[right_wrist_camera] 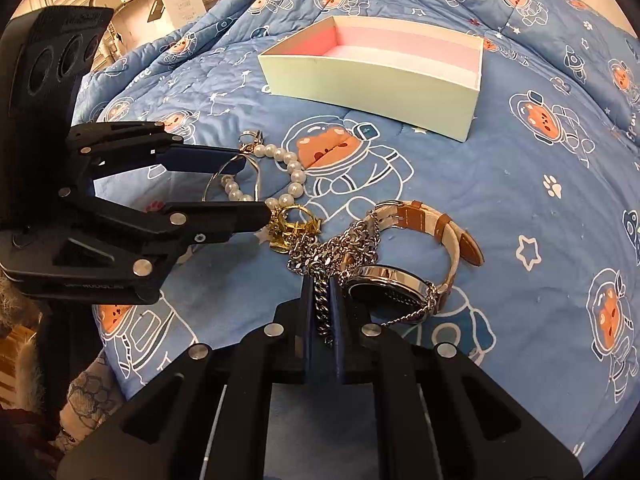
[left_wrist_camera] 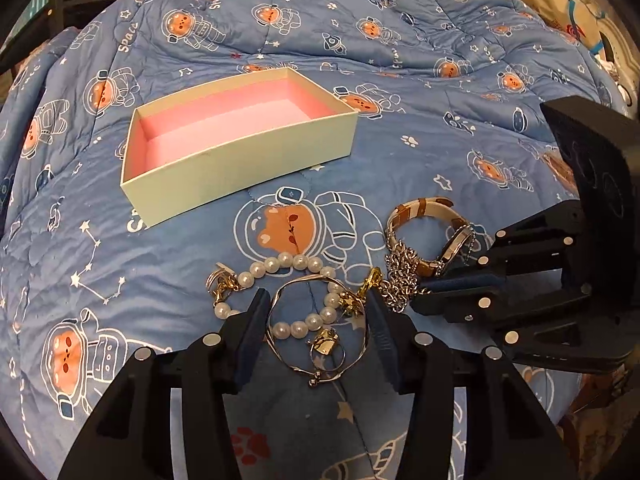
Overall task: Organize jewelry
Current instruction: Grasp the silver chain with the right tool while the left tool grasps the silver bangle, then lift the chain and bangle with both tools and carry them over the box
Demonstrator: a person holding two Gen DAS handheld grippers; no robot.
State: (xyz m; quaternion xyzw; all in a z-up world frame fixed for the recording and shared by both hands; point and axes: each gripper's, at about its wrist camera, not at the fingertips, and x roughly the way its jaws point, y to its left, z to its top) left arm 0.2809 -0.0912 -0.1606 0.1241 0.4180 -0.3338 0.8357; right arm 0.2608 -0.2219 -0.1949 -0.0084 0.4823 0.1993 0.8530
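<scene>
A pile of jewelry lies on a blue astronaut-print quilt point(left_wrist_camera: 440, 140). A pearl bracelet point(left_wrist_camera: 280, 264) point(right_wrist_camera: 288, 164), a thin silver bangle point(left_wrist_camera: 320, 324), gold charm pieces point(right_wrist_camera: 292, 220), a silver chain point(right_wrist_camera: 324, 312) and a brown-and-white strap watch point(left_wrist_camera: 432, 232) point(right_wrist_camera: 400, 280) lie together. My left gripper point(left_wrist_camera: 316, 308) is open, its jaws on either side of the bangle and pearls. My right gripper point(right_wrist_camera: 320, 292) is shut on the silver chain beside the watch. An open cream box with pink lining point(left_wrist_camera: 240, 136) point(right_wrist_camera: 376, 68) stands empty beyond the pile.
The quilt bunches into folds behind the box. A printed bag point(left_wrist_camera: 580, 20) sits at the far right of the bed. Shelving and a dark frame point(left_wrist_camera: 36, 20) stand past the bed's left edge.
</scene>
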